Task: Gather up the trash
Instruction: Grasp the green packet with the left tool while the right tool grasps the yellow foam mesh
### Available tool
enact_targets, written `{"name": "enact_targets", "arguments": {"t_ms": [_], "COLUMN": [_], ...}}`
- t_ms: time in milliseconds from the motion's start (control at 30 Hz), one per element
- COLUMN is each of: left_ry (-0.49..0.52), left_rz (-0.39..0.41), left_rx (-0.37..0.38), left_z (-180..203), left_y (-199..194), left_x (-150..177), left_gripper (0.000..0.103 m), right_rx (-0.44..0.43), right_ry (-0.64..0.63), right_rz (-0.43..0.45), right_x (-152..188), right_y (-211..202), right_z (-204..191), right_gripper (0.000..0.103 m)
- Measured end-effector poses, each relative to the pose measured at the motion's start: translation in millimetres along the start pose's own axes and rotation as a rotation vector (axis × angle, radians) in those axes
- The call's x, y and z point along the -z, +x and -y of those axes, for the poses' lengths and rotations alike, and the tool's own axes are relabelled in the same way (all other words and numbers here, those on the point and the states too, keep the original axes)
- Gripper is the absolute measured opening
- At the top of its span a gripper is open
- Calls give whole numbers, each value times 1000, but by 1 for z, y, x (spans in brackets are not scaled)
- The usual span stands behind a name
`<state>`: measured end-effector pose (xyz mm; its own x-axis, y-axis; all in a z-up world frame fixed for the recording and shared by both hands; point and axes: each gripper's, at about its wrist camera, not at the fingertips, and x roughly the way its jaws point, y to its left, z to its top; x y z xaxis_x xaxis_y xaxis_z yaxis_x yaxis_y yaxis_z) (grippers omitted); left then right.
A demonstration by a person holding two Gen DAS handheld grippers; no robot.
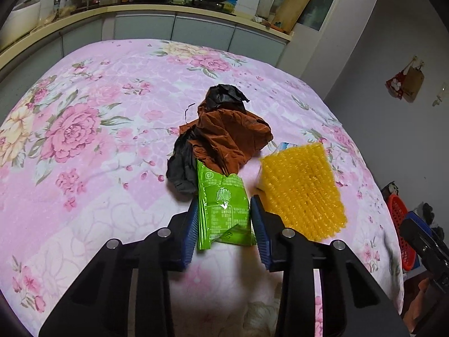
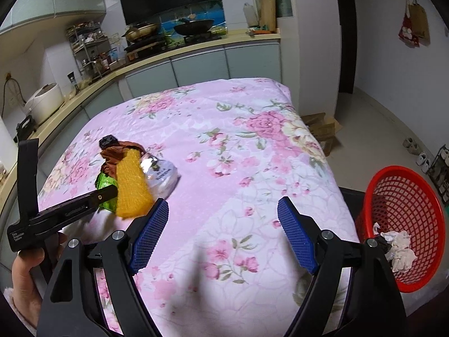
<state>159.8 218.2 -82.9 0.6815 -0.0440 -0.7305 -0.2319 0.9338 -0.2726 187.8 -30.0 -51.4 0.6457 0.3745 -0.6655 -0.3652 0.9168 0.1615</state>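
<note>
Here the left gripper (image 1: 224, 224) straddles the green wrapper (image 1: 221, 210) on the floral cloth (image 1: 98, 168), blue pads at each edge — jaws part-open, grip unconfirmed. The right gripper (image 2: 223, 230) gapes wide, empty. Beyond: yellow bubble wrap (image 1: 303, 191), brown bag (image 1: 227, 137) — red basket (image 2: 407, 196) beside the cloth.

snack wrapper (image 1: 223, 210) lies on the bedspread (image 1: 98, 168), betw. the left gripper (image 1: 224, 233) fingers. crumpled plastic bag (image 1: 224, 137) just behind it, touching. bubble wrap sheet (image 1: 301, 191) to the wrapper's right, w/ a clear packet (image 2: 161, 175) at its far side. right gripper (image 2: 223, 234) over the bed's near part, well apart from the pile. basket (image 2: 404, 196) off the bed's right edge, w/ crumpled tissue (image 2: 400, 250) in it. kitchen counter (image 2: 140, 61) behind the bed.
</note>
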Motion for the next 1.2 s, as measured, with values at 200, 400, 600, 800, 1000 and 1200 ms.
{"name": "enact_targets", "arguments": {"t_ms": [200,400,600,800,1000,1200], "left_ry": [-27,-36,-66,-96,-110,-113], "left_rz": [38,93,127,130,133,129], "left_rx": [-11,-62,-93,-102,-104,-102], "left_z": [-12,-24,-42,-57,-65,-66], "left_y": [-24,-51,-67,-70,-72,-71], "left_x": [7,10,11,12,12,13], "left_gripper": [34,34,34,34,34,34], "right_rx": [-24,-80,-125,-125,-119,-132], "right_ry": [-47,-108,-180,-236,-244,-253], "right_rz": [-6,-12,-13,-43,-99,-107], "right_x": [0,-3,-10,-11,-6,-5], "right_y": [6,15,31,61,80,80], "right_z": [-18,-47,-79,-100,-105,-104], "right_gripper": [77,77,77,77,64,47]}}
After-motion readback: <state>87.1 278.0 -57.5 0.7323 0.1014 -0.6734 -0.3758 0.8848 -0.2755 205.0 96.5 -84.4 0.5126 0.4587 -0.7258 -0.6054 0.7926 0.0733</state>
